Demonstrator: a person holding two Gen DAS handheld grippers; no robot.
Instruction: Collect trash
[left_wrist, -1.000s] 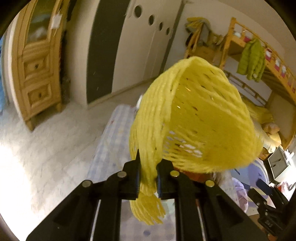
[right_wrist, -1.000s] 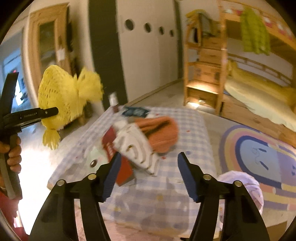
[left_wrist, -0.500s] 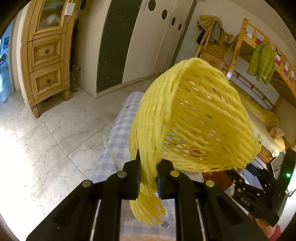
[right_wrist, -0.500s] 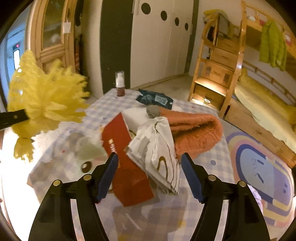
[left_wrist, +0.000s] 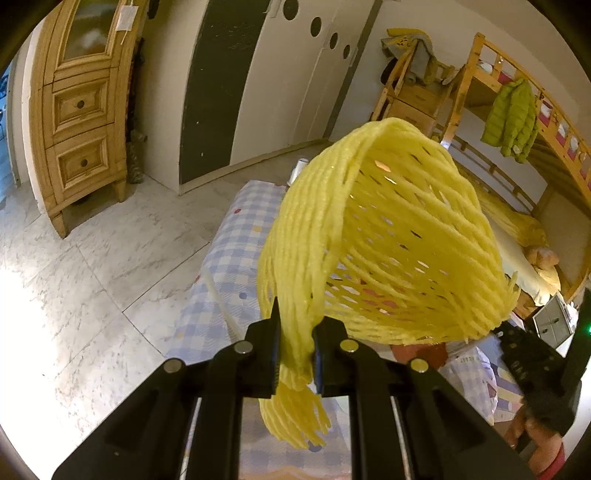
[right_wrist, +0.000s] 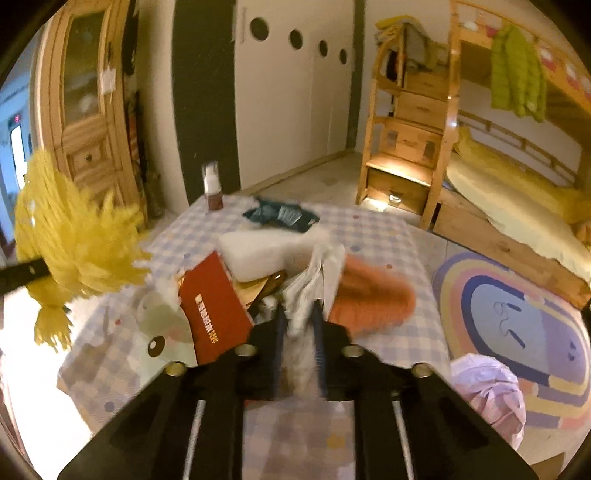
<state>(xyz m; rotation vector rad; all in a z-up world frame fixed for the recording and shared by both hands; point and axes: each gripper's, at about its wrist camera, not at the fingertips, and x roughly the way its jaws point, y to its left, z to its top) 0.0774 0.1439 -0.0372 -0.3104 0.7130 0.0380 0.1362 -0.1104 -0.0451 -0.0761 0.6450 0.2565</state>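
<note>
**Two grippers, two pieces of trash**

While the left gripper (left_wrist: 294, 356) hangs above the checked tablecloth (left_wrist: 229, 254), its jaws are pressed together on the gathered neck of a yellow foam fruit net (left_wrist: 380, 236). The net is soft and light, woven in open diamond holes, and it spreads like a bowl with a loose fringe below the fingers. Because only the thin neck is pinched, I think a quick swing could pull it out.

In the right wrist view, the right gripper (right_wrist: 299, 350) is pinching a crumpled white paper wrapper (right_wrist: 314, 280) that stands up from the pile on the table. Beside it lie a stiff red carton (right_wrist: 214, 302), a fuzzy orange cloth (right_wrist: 369, 295) and a dark foil packet (right_wrist: 280, 216). The wrapper looks thin and wrinkled, so it may tear, or drag the carton along when it is lifted.
</note>
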